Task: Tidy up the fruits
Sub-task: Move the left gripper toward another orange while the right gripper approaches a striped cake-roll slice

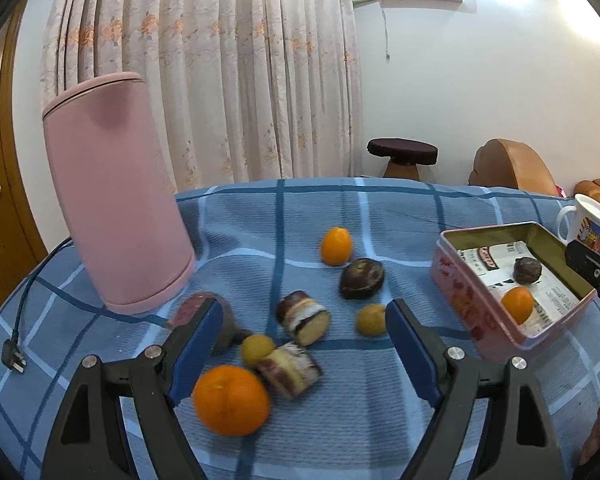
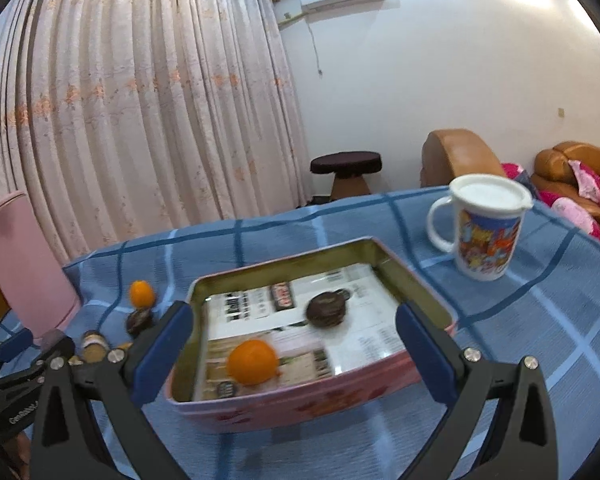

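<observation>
- Hovering over the loose fruit on the desk (image 1: pixel 360 420), the left gripper (image 1: pixel 304 344) had its blue fingers (image 1: pixel 196 340) spread wide with nothing gripped; a big orange (image 1: pixel 231 399) lay just inside the left finger, likely the next pick.
- The right gripper (image 2: pixel 292 352) was also wide open and empty, its fingers straddling the near side of the tin (image 2: pixel 292 412), probably so fruit could be dropped straight in.
- The tin, a shallow rectangle with pink printed walls, a dull metal inside and printed paper lining, already held a small orange (image 2: pixel 253 361) and a dark round fruit (image 2: pixel 326 310).
- Still outside on the desk were a small oval orange fruit (image 1: pixel 335 246), a dark wrinkled fruit (image 1: pixel 361 278), two small yellow-green round ones (image 1: pixel 370 319) and two cut cylinder pieces with purple skin (image 1: pixel 302 317); sorting looked early.
- The checked blue cloth (image 1: pixel 380 208) was ribbed and soft, so round fruit would probably stay put.
- A tall smooth pink canister (image 1: pixel 116 200) and a lidded printed mug (image 2: pixel 486 227) stood clear at opposite sides.
</observation>
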A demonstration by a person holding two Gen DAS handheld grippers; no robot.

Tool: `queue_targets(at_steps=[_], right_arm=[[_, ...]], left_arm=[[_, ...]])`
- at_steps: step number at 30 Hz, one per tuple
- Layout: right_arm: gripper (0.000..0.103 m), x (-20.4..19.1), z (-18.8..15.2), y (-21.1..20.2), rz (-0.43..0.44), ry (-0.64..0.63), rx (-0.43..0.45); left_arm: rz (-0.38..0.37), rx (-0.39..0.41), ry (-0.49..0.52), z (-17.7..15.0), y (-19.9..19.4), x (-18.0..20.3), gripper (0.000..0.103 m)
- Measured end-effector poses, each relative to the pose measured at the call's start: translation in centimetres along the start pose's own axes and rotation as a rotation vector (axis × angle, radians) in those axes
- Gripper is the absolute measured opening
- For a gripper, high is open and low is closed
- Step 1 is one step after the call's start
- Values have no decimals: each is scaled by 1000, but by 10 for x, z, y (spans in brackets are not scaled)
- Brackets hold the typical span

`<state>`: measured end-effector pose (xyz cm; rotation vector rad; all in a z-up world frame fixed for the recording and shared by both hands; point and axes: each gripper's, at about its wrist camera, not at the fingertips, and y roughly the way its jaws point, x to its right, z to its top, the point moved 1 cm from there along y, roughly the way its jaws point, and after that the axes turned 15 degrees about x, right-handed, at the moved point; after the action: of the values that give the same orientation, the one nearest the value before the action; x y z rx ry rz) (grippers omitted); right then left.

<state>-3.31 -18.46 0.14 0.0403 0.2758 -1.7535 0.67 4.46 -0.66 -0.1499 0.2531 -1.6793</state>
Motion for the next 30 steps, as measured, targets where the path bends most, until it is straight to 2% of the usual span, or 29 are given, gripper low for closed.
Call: queue_targets(at_steps=[7, 12, 16, 18, 22, 27, 30], right_arm=[[103, -34, -8, -1, 49, -28, -20], [103, -64, -15, -1, 103, -49, -48], [103, -86, -22, 6, 150, -71, -97], [100, -100, -26, 8, 186, -83, -116], [82, -129, -38, 16, 278, -116, -202], [79, -158, -51, 23, 363, -139, -265], [59, -176, -63, 35, 391, -192, -351]], left_arm=[[-2, -12, 15, -3, 0, -25, 85], [-29, -78, -21, -10, 5, -58, 85], [-11, -95, -55, -11, 7, -88, 85], [5, -93, -84, -9, 6, -104, 85], [43, -104, -158, -7, 8, -134, 85], [73, -123, -253, -7, 11, -157, 85], [52, -132, -259, -7, 8, -157, 85]])
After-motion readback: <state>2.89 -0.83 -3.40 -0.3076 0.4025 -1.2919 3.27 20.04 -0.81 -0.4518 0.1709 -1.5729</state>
